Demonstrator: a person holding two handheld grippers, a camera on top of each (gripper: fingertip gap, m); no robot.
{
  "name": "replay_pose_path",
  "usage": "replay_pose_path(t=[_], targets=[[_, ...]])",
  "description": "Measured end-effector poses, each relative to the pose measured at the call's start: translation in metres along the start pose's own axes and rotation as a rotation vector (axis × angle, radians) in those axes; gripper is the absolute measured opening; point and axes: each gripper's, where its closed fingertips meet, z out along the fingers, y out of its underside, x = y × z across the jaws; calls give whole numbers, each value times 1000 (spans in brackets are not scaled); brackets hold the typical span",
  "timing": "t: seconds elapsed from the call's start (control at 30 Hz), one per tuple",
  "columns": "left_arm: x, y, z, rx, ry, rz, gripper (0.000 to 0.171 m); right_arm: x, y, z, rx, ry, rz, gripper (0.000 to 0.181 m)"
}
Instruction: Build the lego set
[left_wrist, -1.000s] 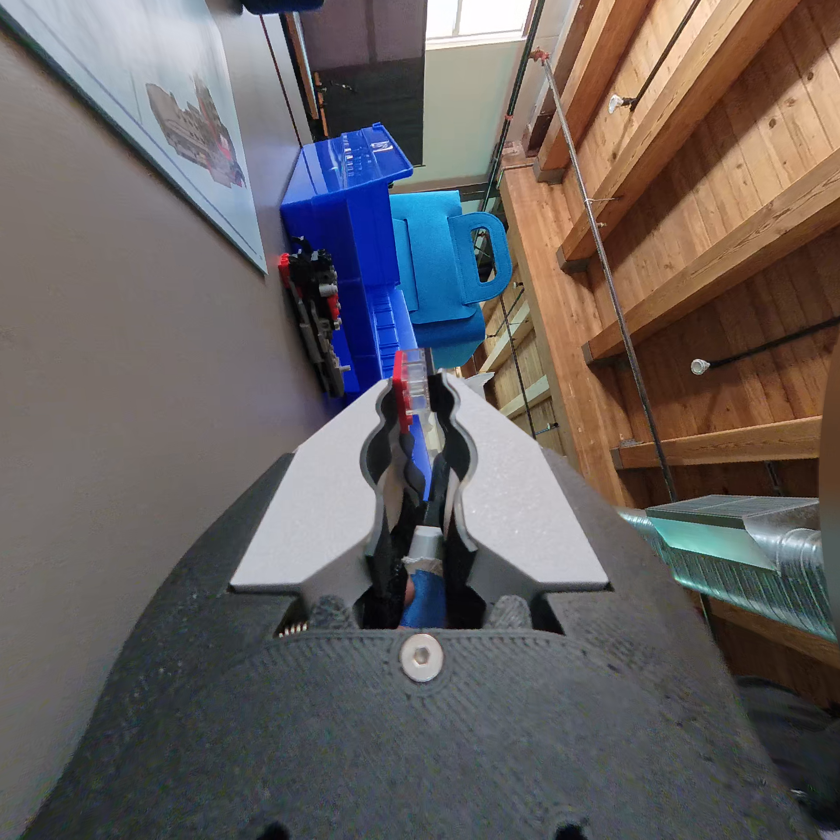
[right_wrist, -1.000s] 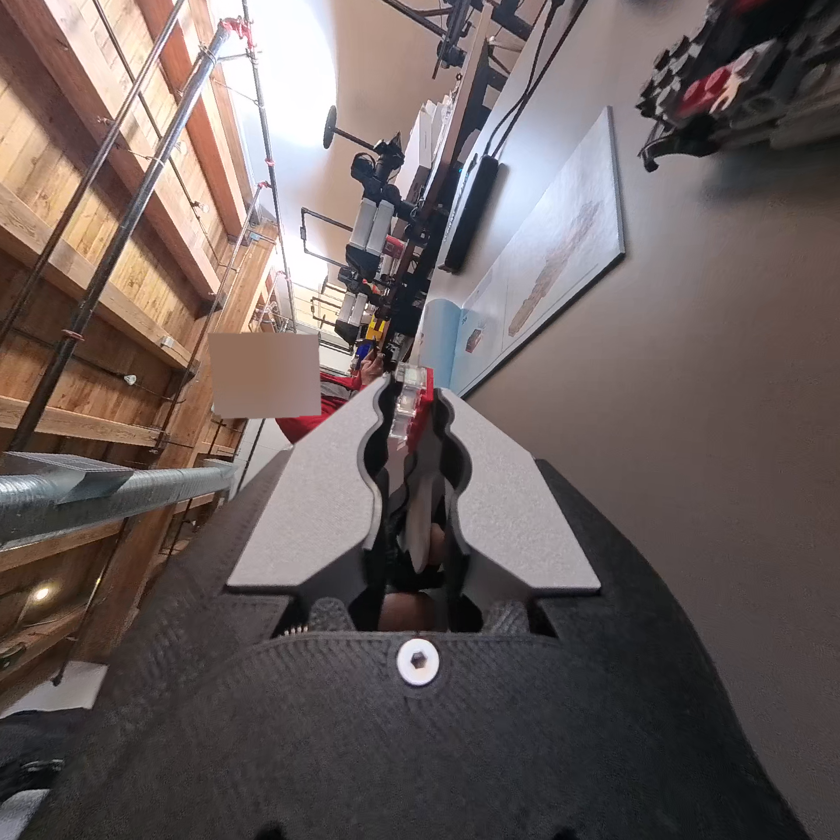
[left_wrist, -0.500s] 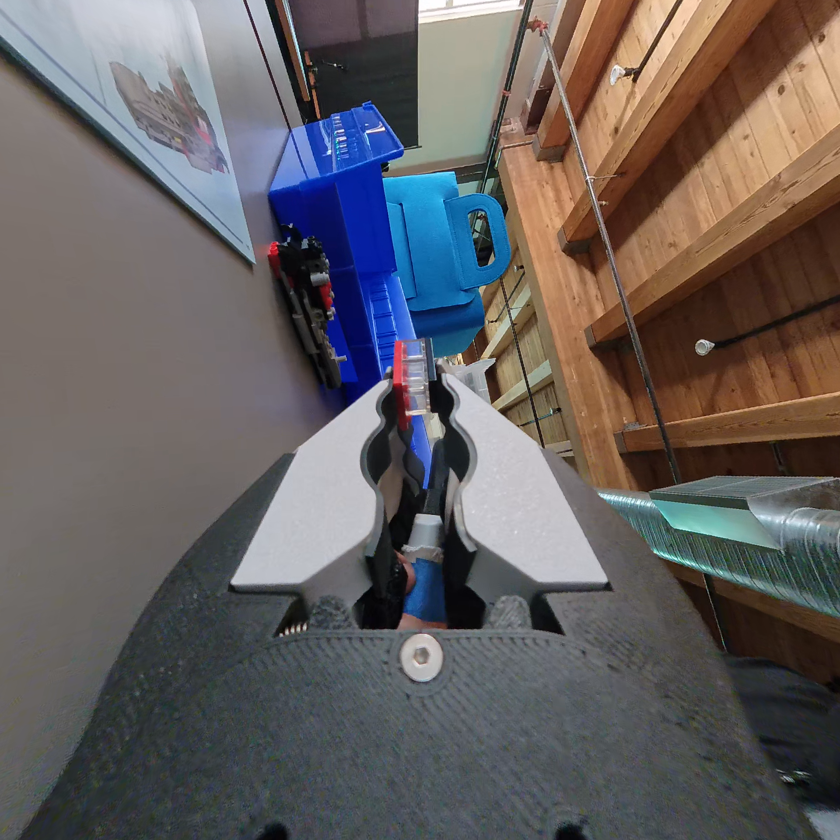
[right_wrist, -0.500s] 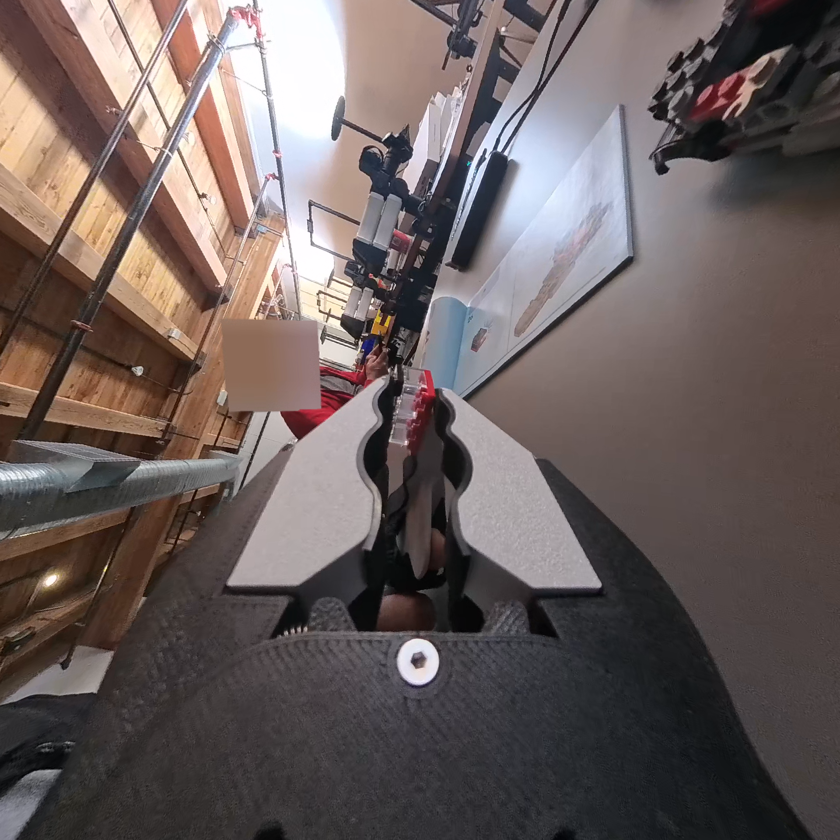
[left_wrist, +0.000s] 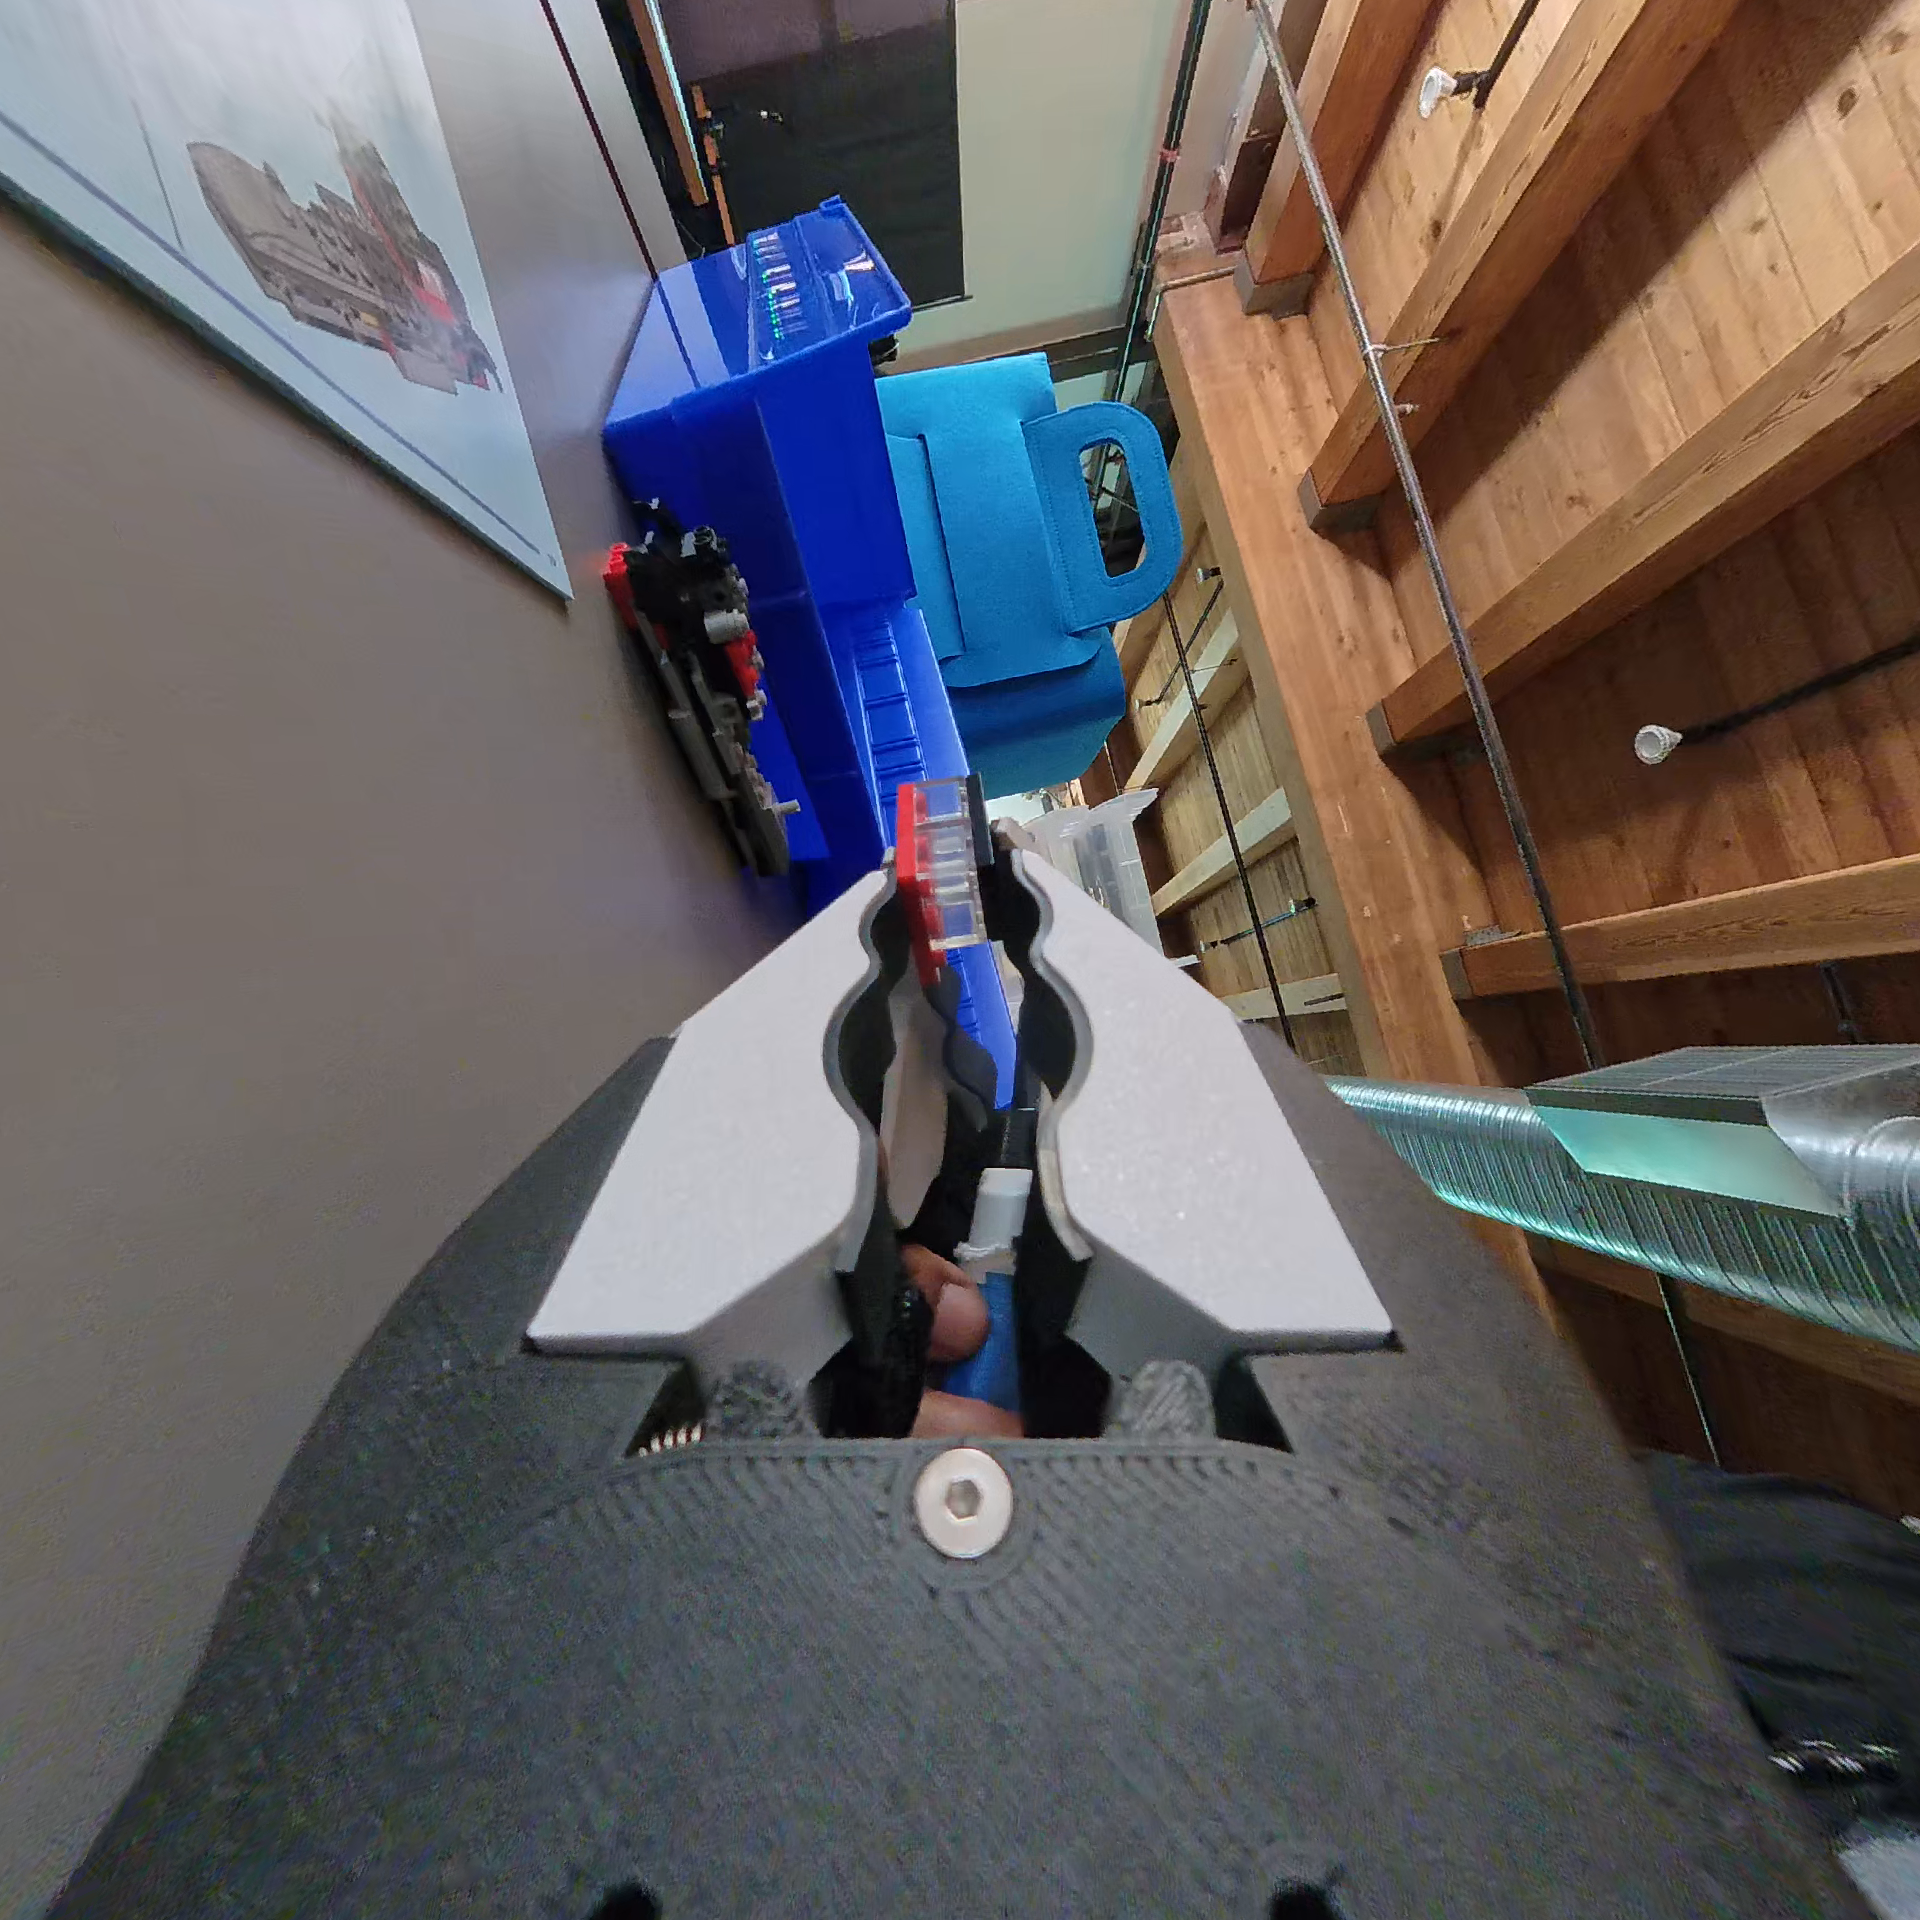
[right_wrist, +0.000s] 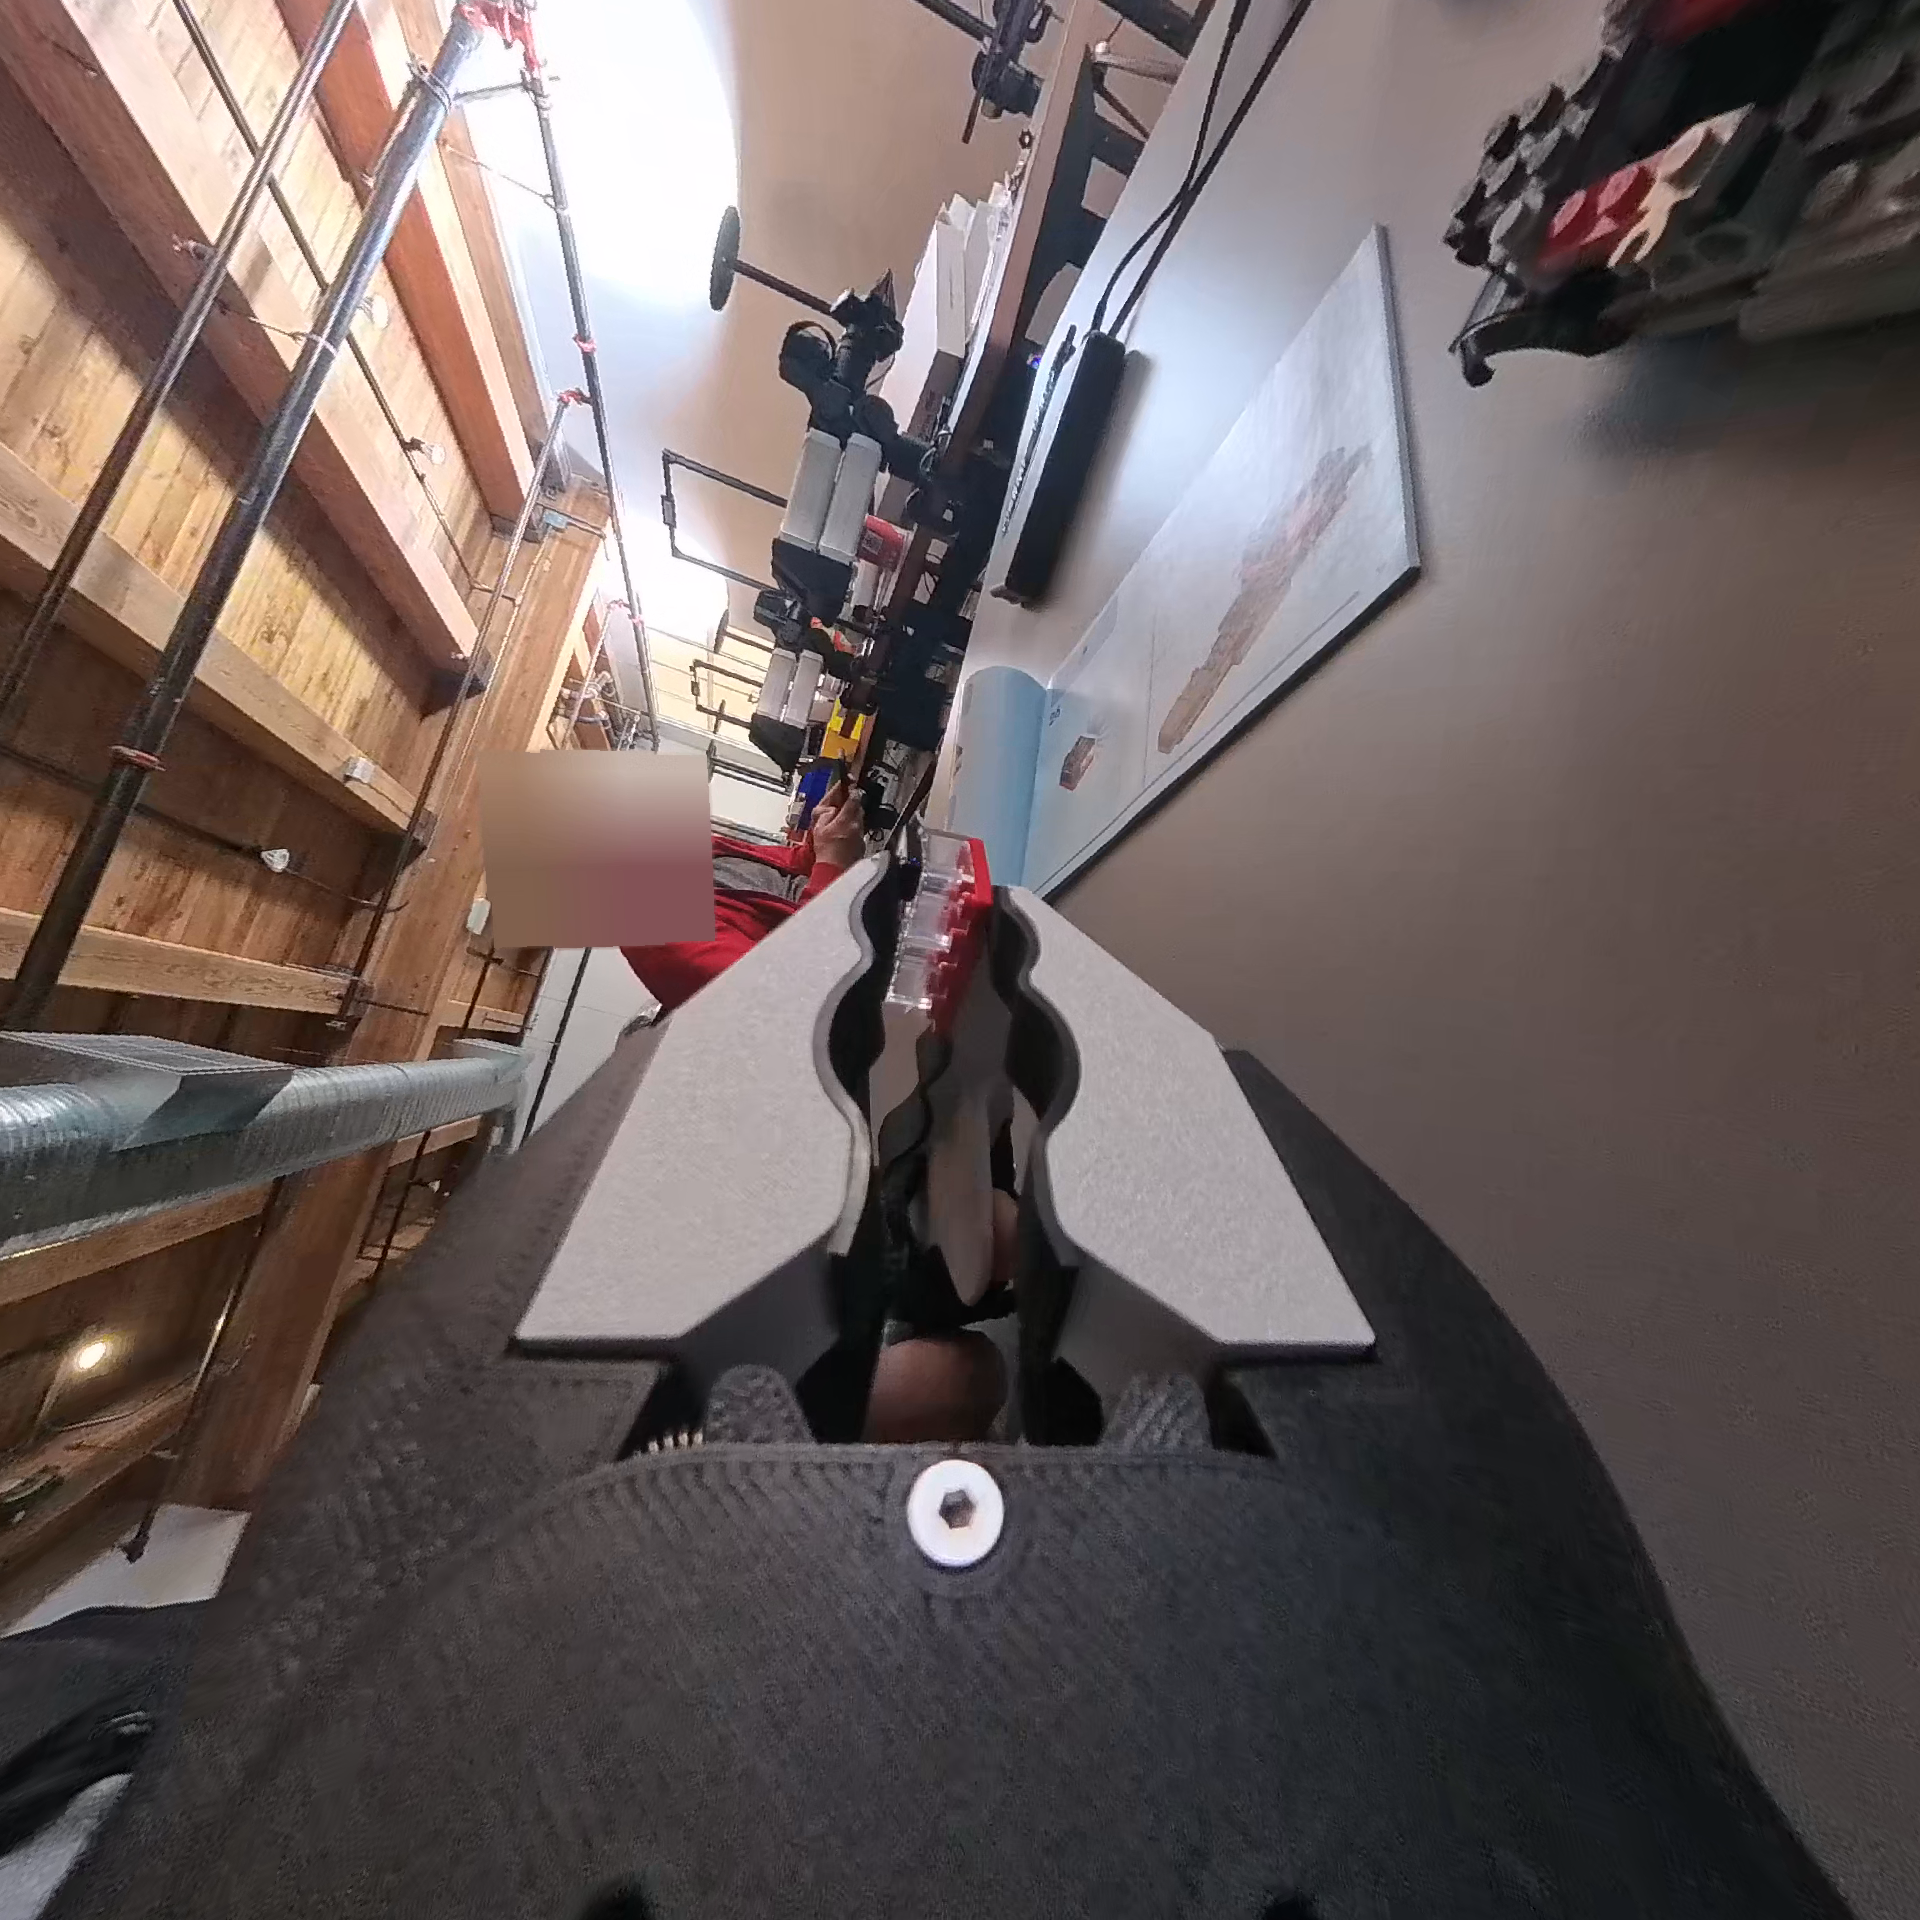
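Red-and-clear brick pieces sit clamped in both nearly closed grippers, left gripper (left_wrist: 948, 878) on one (left_wrist: 940, 883), right gripper (right_wrist: 940, 925) on another (right_wrist: 940, 940), so keep squeezing firmly and square them before carrying toward the half-built model (left_wrist: 707, 686) at that view's centre left.

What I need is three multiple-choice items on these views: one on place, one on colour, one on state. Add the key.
1. The part-built lego model lies:
A) inside a bag
B) beside the blue bin
C) on a booklet

2. The lego piece in the left hand-held gripper is:
A) red and clear
B) yellow
C) all black

3. The right hand-held gripper is:
A) wide open
B) out of view
C) shut on a red-and-clear piece

Key: B, the model lies along the bin's side. A, a red plate backs clear blocks. C, its fingertips pinch the piece.
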Motion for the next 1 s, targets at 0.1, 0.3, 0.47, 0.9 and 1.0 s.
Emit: replay_pose_path(t=[0.1,0.3,0.47,0.9,1.0], targets=[[-1,0,0,-2,0,-15,19,1,0,0,2,5,-6,19],[-1,1,1,-8,11,-47,18,1,-1,-1,23,-7,-17,19],[7,4,4,-26,49,-68,18,-9,-5,-7,75,-53,-85,18],[17,1,1,-20,132,-95,19,-22,-5,-8,91,-82,-229,17],[16,1,0,-23,126,-83,18,-20,-5,-7,92,-87,-207,17]])
